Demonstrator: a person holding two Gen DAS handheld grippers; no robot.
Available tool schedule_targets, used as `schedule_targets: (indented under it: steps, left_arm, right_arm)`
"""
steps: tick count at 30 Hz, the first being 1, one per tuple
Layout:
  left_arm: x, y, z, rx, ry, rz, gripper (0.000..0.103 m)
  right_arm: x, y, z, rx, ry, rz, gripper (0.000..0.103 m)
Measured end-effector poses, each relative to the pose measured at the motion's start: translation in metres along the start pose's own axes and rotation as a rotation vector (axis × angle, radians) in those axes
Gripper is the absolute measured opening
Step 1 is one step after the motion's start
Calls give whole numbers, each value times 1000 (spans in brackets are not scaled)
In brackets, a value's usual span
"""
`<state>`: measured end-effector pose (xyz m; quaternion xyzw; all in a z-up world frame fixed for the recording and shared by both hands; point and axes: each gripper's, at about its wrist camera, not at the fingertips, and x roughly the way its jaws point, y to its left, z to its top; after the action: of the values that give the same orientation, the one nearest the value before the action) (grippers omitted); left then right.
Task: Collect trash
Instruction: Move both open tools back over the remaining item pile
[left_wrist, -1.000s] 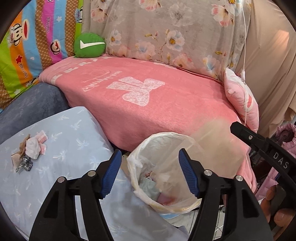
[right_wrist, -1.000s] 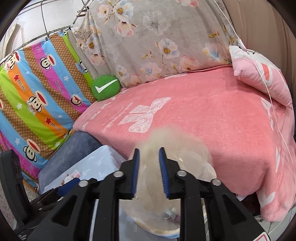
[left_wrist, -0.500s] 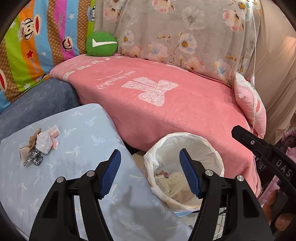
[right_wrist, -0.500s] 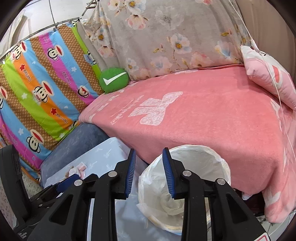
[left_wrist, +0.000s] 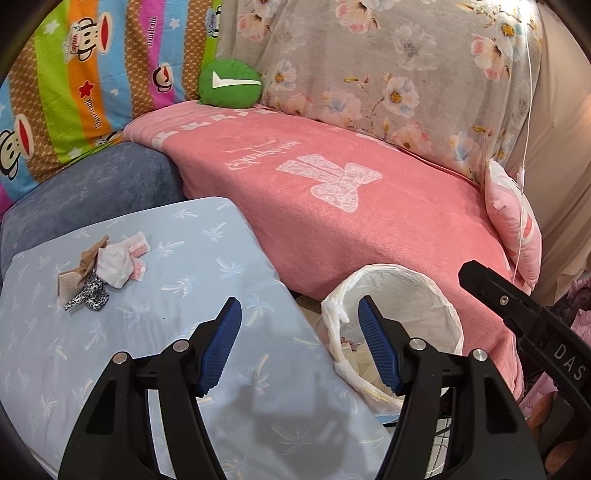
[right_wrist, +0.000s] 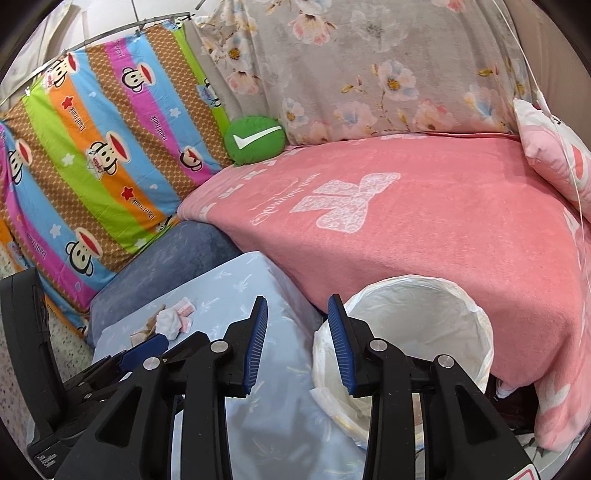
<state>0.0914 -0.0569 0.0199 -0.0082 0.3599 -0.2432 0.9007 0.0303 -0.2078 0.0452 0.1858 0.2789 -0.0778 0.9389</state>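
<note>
The right claw (right_wrist: 297, 334) had a pale scrap a sec ago; now it's empty, has just been opening, nothing btwn the pads. So that bit looks dropped in the bin (left_wrist: 436, 291). Both views have slid over twd the blue bench (left_wrist: 207, 258). Left claw (left_wrist: 299, 325) is spread wide, empty too. More trash (left_wrist: 105, 269) sits on the bench, well apart from both claws. Bin bottom is mostly hidden, can't tell what's in there.

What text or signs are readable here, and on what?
"DAS": right hand-held gripper.
"Captain", "Paul frank": striped monkey sheet.
White check mark, no words: green cushion.
Script on pink blanket: upside down, unreadable.
Label on left hand-held gripper: too small.
</note>
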Motion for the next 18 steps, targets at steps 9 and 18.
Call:
schedule_targets:
  steps: [9, 18]
  left_arm:
    - [-11, 29, -5, -41, -11, 39, 63]
    - [-21, 68, -12, -102, -19, 87, 63]
  right_arm:
    - [5, 30, -6, -51, 23, 27, 34]
    - [13, 65, -13, -102, 42, 61, 39]
